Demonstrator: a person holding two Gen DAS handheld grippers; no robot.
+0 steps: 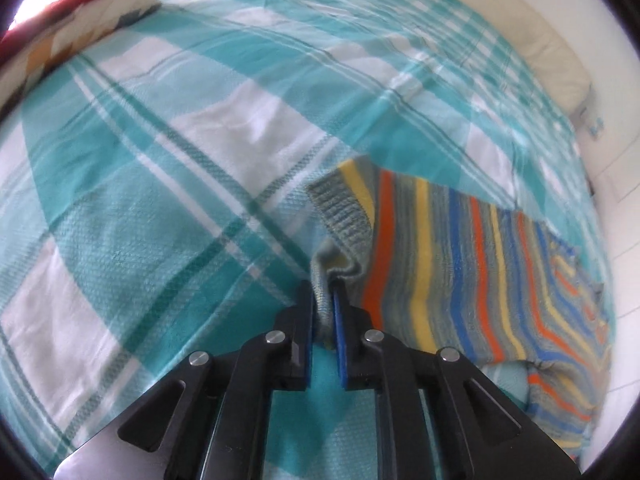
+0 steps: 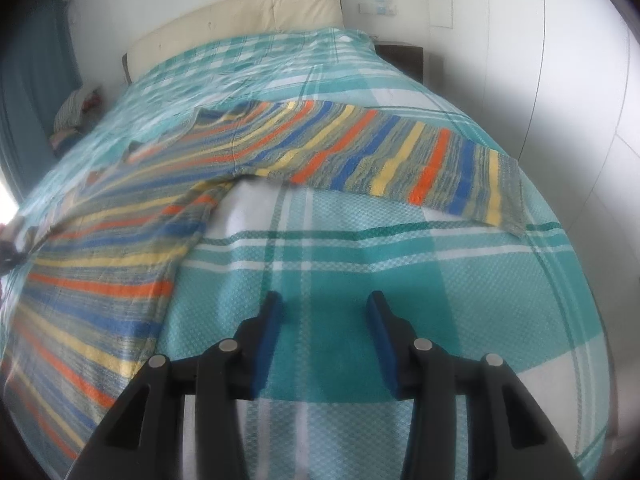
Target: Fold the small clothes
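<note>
Right wrist view is showing the bed [image 2: 400, 320], covered in a teal and white checked spread, taking up nearly the whole frame, with a cream headboard [image 2: 240, 20] at its far end. On it the striped knitted sweater [image 2: 120, 260] is lying flat, its body towards the left and one sleeve [image 2: 400, 160] stretching out to the right, so the long axis across the sleeves is running left to right and the ribbed cuff is pointing right. The right gripper [image 2: 324, 308] is hovering over bare spread near that sleeve, its jaws standing apart with nothing between them. In the left wrist view, the left gripper [image 1: 323, 296] is pinching a ribbed edge of the sweater, the blue pads pressing a fold of knit between them.

The step in hand appears to be the first fold: one edge is being taken up. The next move is probably calling for the left hand to carry its pinched edge across the body, while the right goes for the outstretched sleeve; the loose knit could sag or slip.
</note>
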